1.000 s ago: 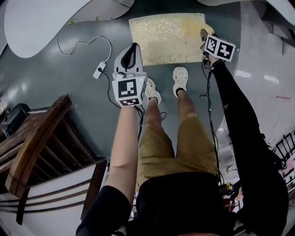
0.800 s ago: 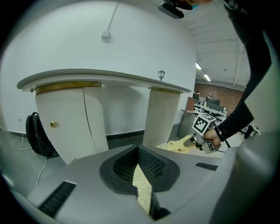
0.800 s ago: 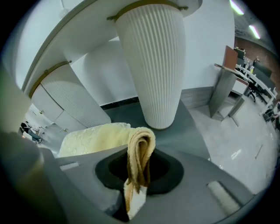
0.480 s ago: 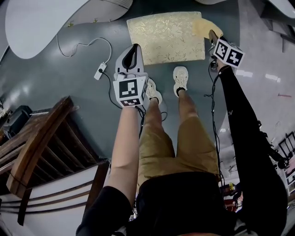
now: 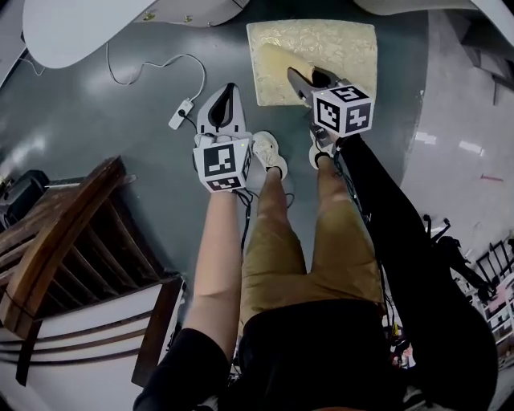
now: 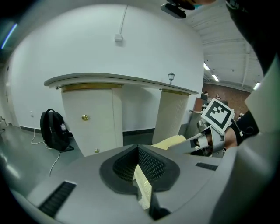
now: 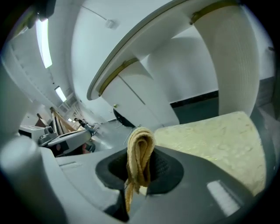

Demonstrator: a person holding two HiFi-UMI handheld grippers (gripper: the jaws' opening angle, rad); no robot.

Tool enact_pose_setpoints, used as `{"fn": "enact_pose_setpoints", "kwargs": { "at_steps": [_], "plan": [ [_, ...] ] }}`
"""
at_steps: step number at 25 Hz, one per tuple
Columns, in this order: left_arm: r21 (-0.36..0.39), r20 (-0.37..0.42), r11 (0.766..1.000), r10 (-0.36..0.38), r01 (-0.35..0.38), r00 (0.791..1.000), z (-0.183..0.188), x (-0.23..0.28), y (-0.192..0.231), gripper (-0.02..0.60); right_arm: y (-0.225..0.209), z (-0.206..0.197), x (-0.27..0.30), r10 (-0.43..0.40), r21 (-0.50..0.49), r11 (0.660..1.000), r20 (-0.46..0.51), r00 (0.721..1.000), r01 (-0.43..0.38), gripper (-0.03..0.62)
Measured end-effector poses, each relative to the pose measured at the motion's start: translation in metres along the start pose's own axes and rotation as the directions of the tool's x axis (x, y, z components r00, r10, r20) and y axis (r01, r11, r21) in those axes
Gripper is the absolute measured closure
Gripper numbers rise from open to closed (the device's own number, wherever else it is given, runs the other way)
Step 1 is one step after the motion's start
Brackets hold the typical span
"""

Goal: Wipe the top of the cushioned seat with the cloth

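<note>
The cushioned seat [image 5: 337, 44] is a pale yellow patterned square on the floor at the top of the head view. My right gripper [image 5: 303, 79] hangs over its left part, shut on a folded yellow cloth [image 5: 275, 63] that lies on the seat top. In the right gripper view the cloth [image 7: 140, 151] stands bunched between the jaws, with the seat [image 7: 210, 135] just beyond. My left gripper [image 5: 229, 90] is held to the left of the seat over the grey floor, jaws together and holding nothing. In the left gripper view the cloth [image 6: 168, 142] shows to the right.
A dark wooden chair [image 5: 56, 257] stands at the left. White curved cabinets [image 5: 96, 24] ring the far side. A power strip with its cable [image 5: 181, 112] lies on the floor near the left gripper. A black backpack [image 6: 52, 129] leans against the wall. The person's shoes [image 5: 265, 152] stand before the seat.
The right gripper has carried the cloth from the seat's right edge leftward across the top to its left part. The left gripper has hardly moved.
</note>
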State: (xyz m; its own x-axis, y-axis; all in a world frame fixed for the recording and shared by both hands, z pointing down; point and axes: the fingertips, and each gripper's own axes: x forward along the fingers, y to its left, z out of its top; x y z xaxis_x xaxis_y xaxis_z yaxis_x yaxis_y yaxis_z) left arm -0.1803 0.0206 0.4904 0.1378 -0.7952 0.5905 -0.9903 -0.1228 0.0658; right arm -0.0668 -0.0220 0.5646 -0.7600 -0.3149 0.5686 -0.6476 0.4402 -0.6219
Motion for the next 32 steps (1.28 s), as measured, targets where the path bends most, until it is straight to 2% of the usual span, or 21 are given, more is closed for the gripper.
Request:
{"fn": "enact_pose_setpoints", "kwargs": {
  "at_steps": [3,6,10,16,25,32],
  "plan": [
    [-0.018,-0.002,0.999,0.031,-0.031,1.000,-0.006,-0.013,0.022,0.577,0.031,-0.022,0.040,0.025,0.031,0.999,-0.068,0.997,-0.023,0.537],
    [-0.026,-0.013,0.998,0.050,-0.050,0.999,-0.014,-0.024,0.035,0.577,0.027,-0.046,0.067,-0.042,0.070,0.996,-0.141,0.989,0.052,0.537],
    [-0.028,-0.011,0.999,0.044,-0.044,0.999,-0.017,-0.027,0.032,0.577,-0.004,-0.057,0.065,-0.141,0.070,0.985,-0.199,0.970,0.157,0.537],
    [-0.034,-0.003,0.999,0.020,-0.020,1.000,-0.013,-0.019,0.010,0.577,-0.080,-0.050,0.015,-0.291,0.058,0.950,-0.194,0.937,0.307,0.537],
    [0.008,-0.002,1.000,-0.029,0.029,1.000,0.004,0.010,-0.040,0.577,-0.187,-0.037,-0.086,-0.433,0.106,0.886,-0.153,0.888,0.451,0.537],
    [0.022,0.005,0.998,-0.062,0.062,0.998,0.013,0.023,-0.079,0.577,-0.250,-0.039,-0.157,-0.541,0.078,0.828,-0.147,0.828,0.555,0.537]
  ]
}}
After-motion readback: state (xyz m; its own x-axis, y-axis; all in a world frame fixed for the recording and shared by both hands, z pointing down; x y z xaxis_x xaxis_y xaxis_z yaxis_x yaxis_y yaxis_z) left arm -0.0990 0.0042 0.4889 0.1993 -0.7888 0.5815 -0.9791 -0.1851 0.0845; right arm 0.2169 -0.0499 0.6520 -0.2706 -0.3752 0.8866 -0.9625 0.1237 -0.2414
